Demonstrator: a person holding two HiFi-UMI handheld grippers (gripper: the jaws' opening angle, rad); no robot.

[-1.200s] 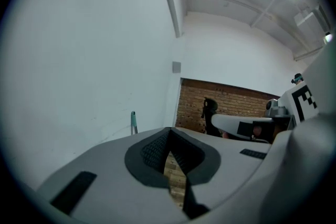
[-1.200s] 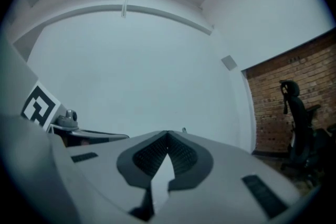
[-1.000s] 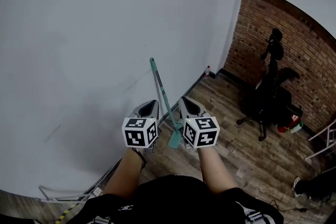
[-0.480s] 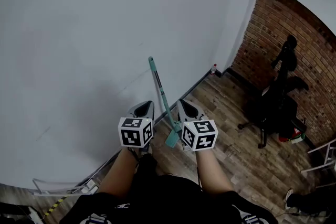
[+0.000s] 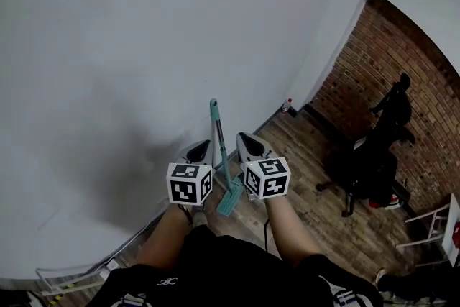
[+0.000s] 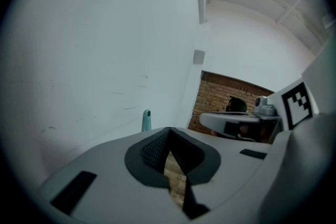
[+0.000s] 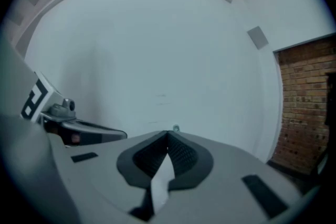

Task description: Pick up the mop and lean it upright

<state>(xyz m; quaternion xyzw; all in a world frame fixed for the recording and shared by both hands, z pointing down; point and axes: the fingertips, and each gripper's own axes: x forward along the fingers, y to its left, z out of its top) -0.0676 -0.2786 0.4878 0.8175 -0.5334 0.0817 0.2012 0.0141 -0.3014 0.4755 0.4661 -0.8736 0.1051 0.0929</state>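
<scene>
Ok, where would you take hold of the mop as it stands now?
Probably the mop's thin pole, about midway, approached from the room side: it leans upright on the white wall, so only the front is free. The right claw stands shut beside it.

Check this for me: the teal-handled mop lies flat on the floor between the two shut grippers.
Not flat: the head view shows the mop standing upright, leaning on the white wall, between the shut left gripper and right gripper.

Black top (image 5: 223, 259), white logo (image 5: 171, 283), striped sleeves (image 5: 347, 296)
</scene>
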